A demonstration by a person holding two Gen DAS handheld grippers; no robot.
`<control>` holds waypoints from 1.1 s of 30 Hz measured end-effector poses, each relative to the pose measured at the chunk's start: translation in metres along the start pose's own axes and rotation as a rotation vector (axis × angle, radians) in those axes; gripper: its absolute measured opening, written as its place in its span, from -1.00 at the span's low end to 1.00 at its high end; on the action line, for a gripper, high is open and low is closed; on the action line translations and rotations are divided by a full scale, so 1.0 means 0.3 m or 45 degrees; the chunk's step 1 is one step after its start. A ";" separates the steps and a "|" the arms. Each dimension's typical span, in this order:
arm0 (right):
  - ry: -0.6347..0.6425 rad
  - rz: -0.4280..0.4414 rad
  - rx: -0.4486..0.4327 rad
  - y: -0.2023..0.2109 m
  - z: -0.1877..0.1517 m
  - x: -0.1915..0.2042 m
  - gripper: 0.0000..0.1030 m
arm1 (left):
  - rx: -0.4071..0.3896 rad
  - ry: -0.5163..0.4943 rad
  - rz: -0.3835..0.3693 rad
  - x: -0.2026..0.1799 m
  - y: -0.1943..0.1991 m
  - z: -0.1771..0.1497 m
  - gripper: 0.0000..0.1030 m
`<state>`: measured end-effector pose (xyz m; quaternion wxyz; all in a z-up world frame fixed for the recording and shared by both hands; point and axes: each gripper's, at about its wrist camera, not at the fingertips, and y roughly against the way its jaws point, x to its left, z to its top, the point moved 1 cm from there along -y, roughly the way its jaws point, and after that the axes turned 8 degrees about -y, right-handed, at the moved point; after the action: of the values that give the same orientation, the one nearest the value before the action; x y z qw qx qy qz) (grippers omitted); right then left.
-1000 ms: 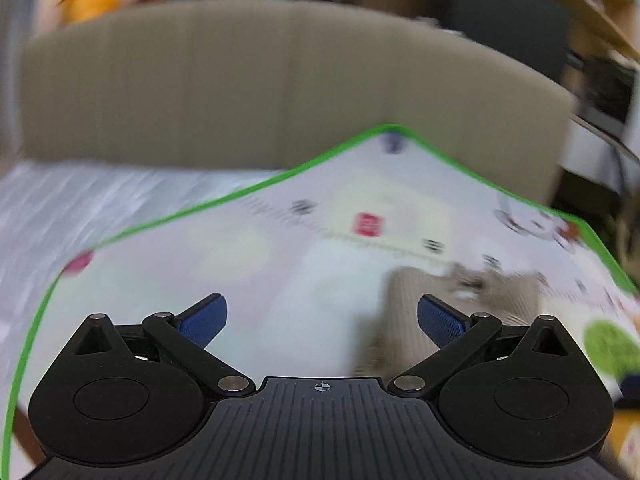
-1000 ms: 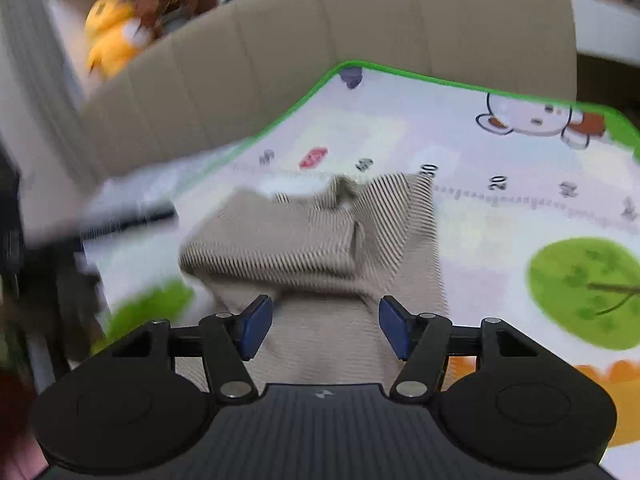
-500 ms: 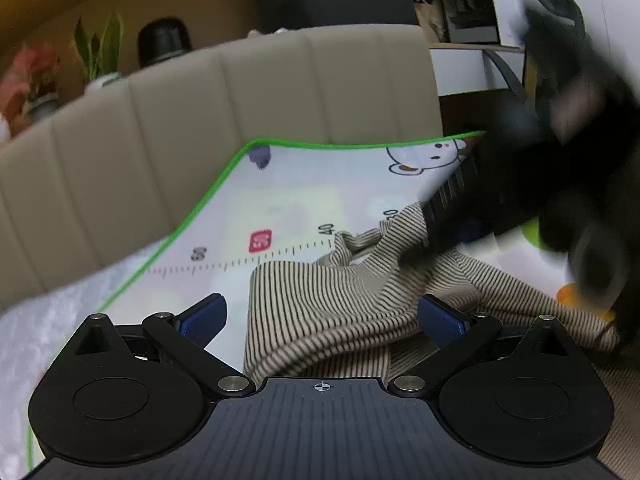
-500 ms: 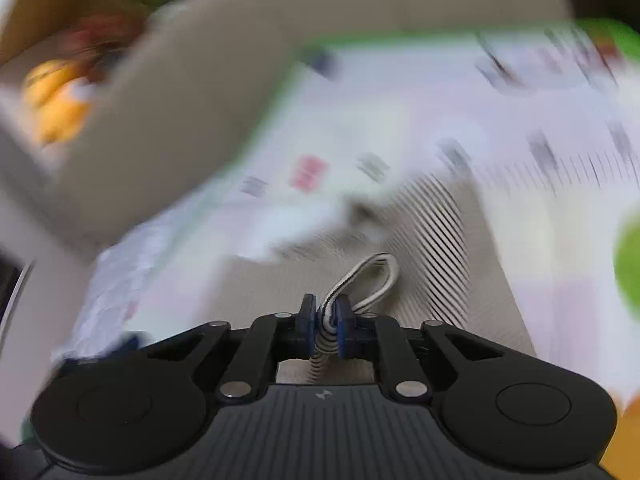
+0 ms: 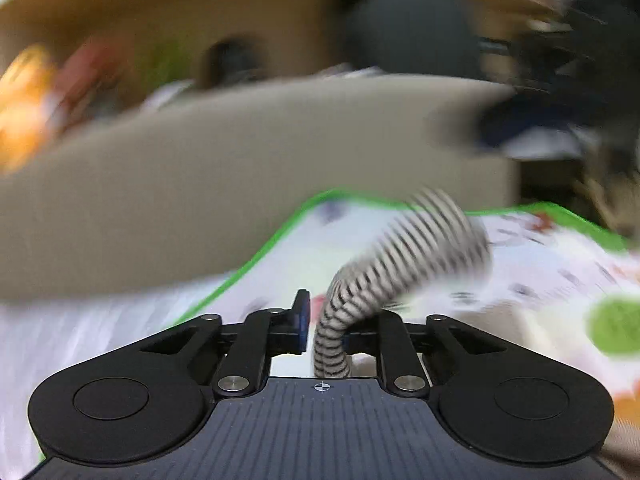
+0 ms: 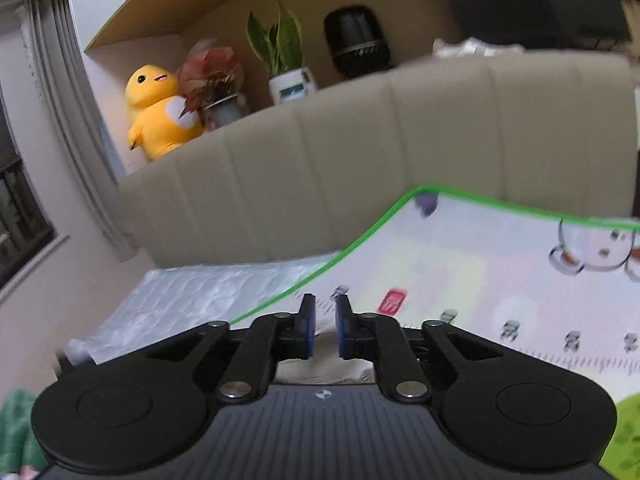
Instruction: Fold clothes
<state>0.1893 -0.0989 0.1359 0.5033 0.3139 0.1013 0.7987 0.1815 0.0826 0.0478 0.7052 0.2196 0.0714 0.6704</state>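
Observation:
In the left wrist view, which is blurred by motion, my left gripper is shut on a fold of the beige striped garment. The cloth loops up and to the right from between the jaws, above the play mat. A dark blur at the upper right looks like the other gripper. In the right wrist view, my right gripper hangs over the mat. Its jaws are opening, a narrow gap apart, with nothing between them. A patch of the beige garment shows just below its fingers.
A padded beige headboard runs behind the green-edged mat. A shelf above it holds a yellow plush toy, potted plants and a black speaker. White quilted bedding lies left of the mat.
My left gripper went from wide open to shut on the striped cloth and lifted it. My right gripper let go of its striped fold, rose, and its jaws parted slightly.

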 end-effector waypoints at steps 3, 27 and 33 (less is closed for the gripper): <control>0.178 -0.077 0.079 -0.091 -0.096 0.026 -0.29 | 0.142 0.361 0.111 0.267 -0.077 -0.053 -0.76; 1.439 -0.155 0.205 -0.252 -0.603 0.159 -0.04 | 0.157 0.598 0.452 0.534 -0.181 -0.162 -0.78; 1.689 -0.224 0.130 -0.374 -0.689 0.167 -0.11 | 0.145 0.607 0.490 0.514 -0.165 -0.155 -0.78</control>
<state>0.1328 0.0296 -0.0592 0.3820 -0.2295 0.4522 0.7726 0.2223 0.2429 0.0160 0.5152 0.1048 0.2293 0.8191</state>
